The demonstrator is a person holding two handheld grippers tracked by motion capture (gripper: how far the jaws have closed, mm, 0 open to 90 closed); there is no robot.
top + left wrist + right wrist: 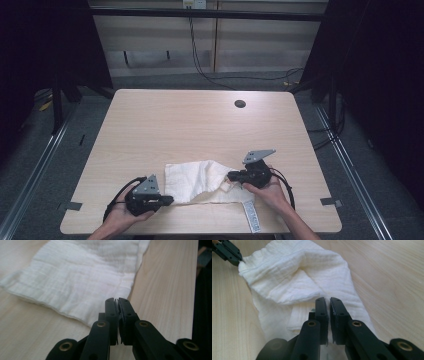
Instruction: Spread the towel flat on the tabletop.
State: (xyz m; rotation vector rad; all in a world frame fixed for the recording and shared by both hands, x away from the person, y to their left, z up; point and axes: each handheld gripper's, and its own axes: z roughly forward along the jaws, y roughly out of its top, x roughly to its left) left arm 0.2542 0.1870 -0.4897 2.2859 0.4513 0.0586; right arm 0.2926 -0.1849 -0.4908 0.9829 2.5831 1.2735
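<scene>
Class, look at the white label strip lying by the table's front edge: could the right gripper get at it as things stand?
Probably yes. The label strip lies bare on the table beside the right gripper, nothing covering it. But that gripper looks shut on the white cloth, so it would have to let go first.

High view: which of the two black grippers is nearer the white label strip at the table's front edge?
The right gripper: the white label strip lies close beside it, while the left gripper pinches the white cloth at its opposite corner.

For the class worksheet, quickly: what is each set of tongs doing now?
Left tongs: closed, pinching a corner of the white cloth.
Right tongs: closed on the cloth's other end.
</scene>
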